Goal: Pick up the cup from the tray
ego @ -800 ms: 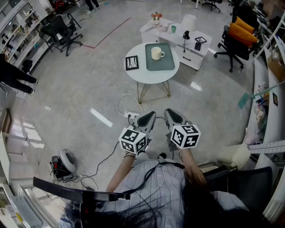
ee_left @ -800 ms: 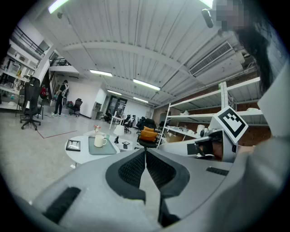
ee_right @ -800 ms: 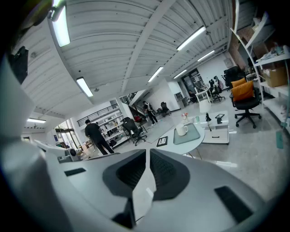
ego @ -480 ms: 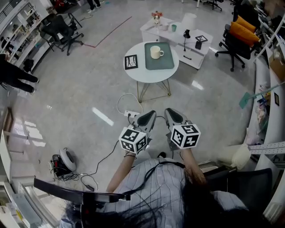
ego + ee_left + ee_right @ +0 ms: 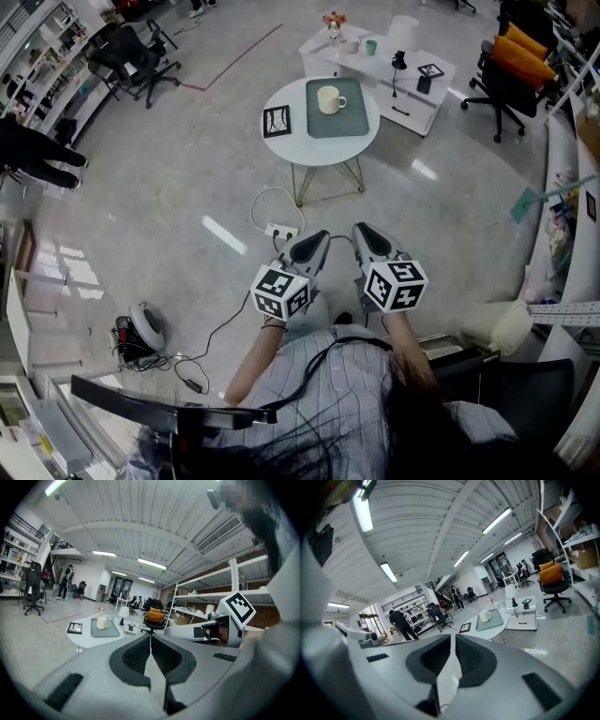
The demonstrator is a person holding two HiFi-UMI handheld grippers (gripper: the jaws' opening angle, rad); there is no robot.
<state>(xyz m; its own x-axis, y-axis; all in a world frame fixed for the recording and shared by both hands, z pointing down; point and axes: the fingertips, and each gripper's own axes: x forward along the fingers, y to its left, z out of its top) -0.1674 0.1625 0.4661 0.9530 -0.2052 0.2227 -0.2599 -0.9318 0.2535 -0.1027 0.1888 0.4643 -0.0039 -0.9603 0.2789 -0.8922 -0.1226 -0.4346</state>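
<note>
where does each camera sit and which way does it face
Head view: on the person's head, facing steeply down and forward to the round table; shows the forearms, left tool and right tool, both shut.
Left gripper view: rides the left tool, looking along its shut jaws toward the cup on the tray; the right tool shows at right.
Right gripper view: rides the right tool, looking past its shut jaws at the same table.
Shared: all three show the cup on the tray, far from both tools.
</note>
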